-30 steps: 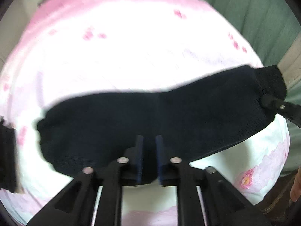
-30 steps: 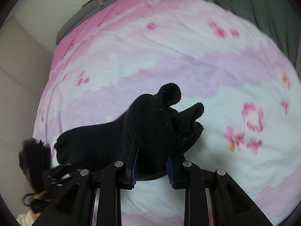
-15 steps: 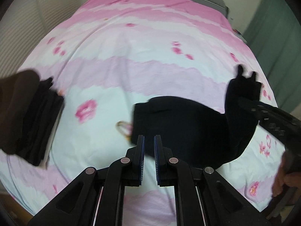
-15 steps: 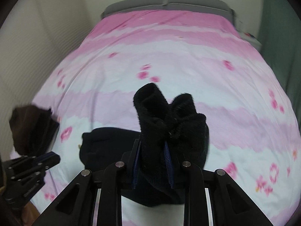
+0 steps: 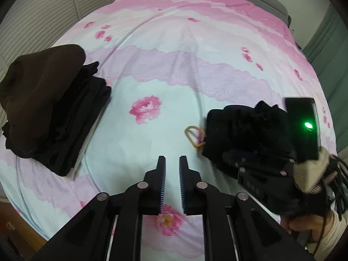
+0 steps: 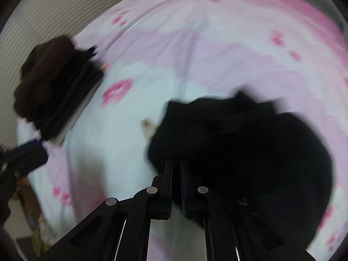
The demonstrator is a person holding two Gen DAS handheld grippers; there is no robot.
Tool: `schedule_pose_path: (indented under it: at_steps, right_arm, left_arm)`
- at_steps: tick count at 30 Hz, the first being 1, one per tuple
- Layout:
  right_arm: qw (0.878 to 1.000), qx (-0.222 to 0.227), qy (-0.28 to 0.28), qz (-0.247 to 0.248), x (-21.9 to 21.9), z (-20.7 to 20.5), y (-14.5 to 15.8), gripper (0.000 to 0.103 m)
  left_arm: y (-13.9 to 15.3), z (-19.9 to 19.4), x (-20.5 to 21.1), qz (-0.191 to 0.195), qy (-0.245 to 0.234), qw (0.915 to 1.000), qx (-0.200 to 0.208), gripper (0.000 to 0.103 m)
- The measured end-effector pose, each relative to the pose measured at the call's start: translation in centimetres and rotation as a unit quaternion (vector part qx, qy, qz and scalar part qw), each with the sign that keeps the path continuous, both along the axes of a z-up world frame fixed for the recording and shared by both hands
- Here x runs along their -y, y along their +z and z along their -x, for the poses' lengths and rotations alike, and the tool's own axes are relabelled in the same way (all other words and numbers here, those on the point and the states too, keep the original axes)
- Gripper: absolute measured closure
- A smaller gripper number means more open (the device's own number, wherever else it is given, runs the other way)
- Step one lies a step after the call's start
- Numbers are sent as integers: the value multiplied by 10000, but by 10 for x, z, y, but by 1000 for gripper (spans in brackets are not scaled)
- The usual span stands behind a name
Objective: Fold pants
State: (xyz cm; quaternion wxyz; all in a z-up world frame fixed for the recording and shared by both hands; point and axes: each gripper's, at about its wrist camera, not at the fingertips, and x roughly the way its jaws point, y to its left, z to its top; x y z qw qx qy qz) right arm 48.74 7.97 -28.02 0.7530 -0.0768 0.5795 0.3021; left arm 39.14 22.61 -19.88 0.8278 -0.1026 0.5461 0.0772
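Note:
The black pants (image 5: 243, 128) lie bunched in a folded heap on the pink and white bedspread, at the right in the left wrist view. My left gripper (image 5: 172, 163) hangs over bare bedspread left of them, jaws nearly closed and empty. My right gripper (image 6: 176, 169) has its jaws nearly together at the near edge of the black pants (image 6: 239, 143); the view is blurred and I cannot tell whether cloth sits between them. The right gripper's body (image 5: 271, 174) shows in the left wrist view, low over the pants.
A stack of folded dark clothes (image 5: 50, 108) with a brown garment on top sits at the bed's left edge, also in the right wrist view (image 6: 54, 87). A yellow rubber band (image 5: 194, 134) lies just left of the pants. A louvered wall stands at left.
The left gripper let go of the pants and drew back to the left. The right gripper carried its raised bunch of cloth down onto the heap, and its jaws narrowed.

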Motion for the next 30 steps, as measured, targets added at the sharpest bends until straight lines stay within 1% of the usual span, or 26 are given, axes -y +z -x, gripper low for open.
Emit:
schedule_pose_path:
  at_steps: [1,2,3,4,5,7,9,10,11,13,14,16,18,20,21,23,25,28,30]
  right_arm:
    - [9996,-228,60,-157,-1,3,-1,90]
    - [9992,-280,67,-269,1,7,2,79]
    - [9990,-273,70,-359,3,11,7,71]
    - [9983,-214,57,-538,11,17,18,56]
    - [9978,-166,23,-643,17,22,25,47]
    - [9954,-14,-175,-938,46,34,49,40]
    - [9936,95,-445,-1030,73,42,64,33]
    - [9923,185,-697,-1009,96,48,71,26]
    - [9914,232,-855,-959,110,50,75,23]
    - [9872,303,-1389,-729,149,54,75,21]
    - [9855,283,-1545,-648,160,53,73,21]
    - [9792,193,-1971,-447,192,55,63,21]
    - [9723,32,-2316,-316,217,56,50,21]
    - [9632,-174,-2667,-283,240,58,37,21]
    - [9597,-264,-2786,-272,247,60,32,21]
    - [9558,-383,-2903,-274,253,61,26,21]
    - [9540,-467,-2950,-261,254,61,19,21]
    - [9546,-514,-2922,-269,256,63,15,21]
    - [9555,-482,-2895,-290,257,62,13,21]
  left_arm:
    - [1,0,-1,-2,17,10000,7,73]
    - [5,0,-1,20,3,10000,63,60]
    - [8,-1,-1,46,-30,9999,120,46]
    - [11,-2,2,67,-74,9998,193,42]
    - [14,-3,5,86,-133,9995,267,39]
    - [20,-8,14,126,-287,9989,355,32]
    - [24,-14,27,263,-464,9977,417,21]
    - [24,-18,34,374,-536,9969,442,17]
    - [24,-23,42,495,-598,9960,448,13]
    - [22,-33,59,769,-713,9933,477,12]
    - [19,-38,67,924,-765,9915,500,8]
    - [9,-52,83,1162,-777,9893,428,7]
    - [-3,-68,97,1458,-664,9865,340,7]
    - [-14,-82,108,1767,-450,9828,310,7]
    - [-19,-87,113,1843,-359,9818,298,7]
    - [-28,-97,123,1810,-196,9831,212,7]
    - [-39,-104,132,1635,-37,9865,109,7]
    - [-56,-107,132,1368,106,9905,-71,7]
    - [-66,-101,123,1453,162,9891,-149,7]
